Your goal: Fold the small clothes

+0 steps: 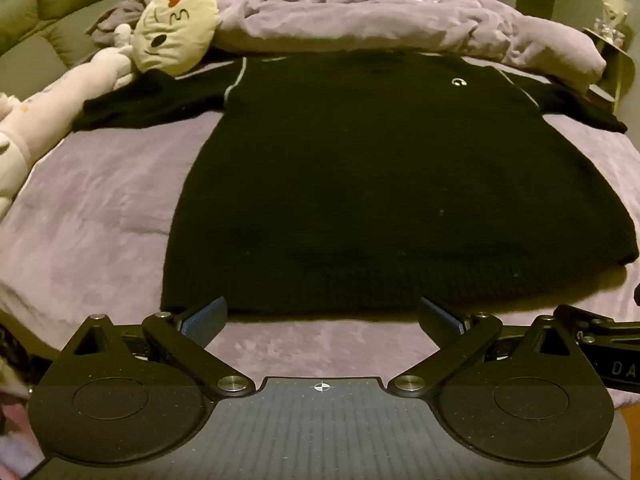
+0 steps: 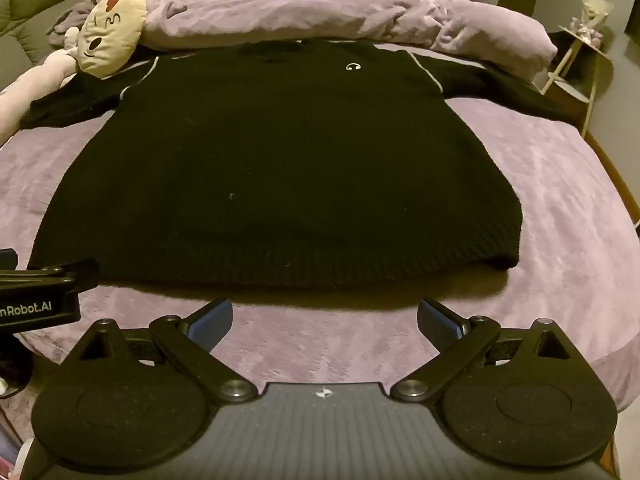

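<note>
**Sweater laid flat, both grippers short of the hem — fold not started**

Far left of the bed: a long pale plush toy (image 1: 80, 80) with a cream round face, lying along the edge and touching the left sleeve (image 1: 152, 100) of the sweater.

Centre: black knit sweater (image 1: 380, 184) spread face-up on the purple blanket (image 1: 100, 208), collar toward the heaped duvet (image 1: 360, 20), both sleeves stretched outward, hem nearest the cameras. No fold visible in it yet.

Left gripper (image 1: 322, 316): fingers spread wide, holding nothing, tips just at the hem's left half, apparently above the blanket.

Right gripper (image 2: 324, 316): likewise spread and holding nothing, just short of the hem toward its right half. The grippers sit side by side; each shows at the edge of the other's view.

Far right: right sleeve (image 2: 500, 80) reaching toward a small side table (image 2: 576, 48).

Judgement: setup step, before the first grasp. The next move calls for each gripper to travel outward and pinch a sleeve or hem corner; the thick knit wants a deep bite so that both layers lift together.
</note>
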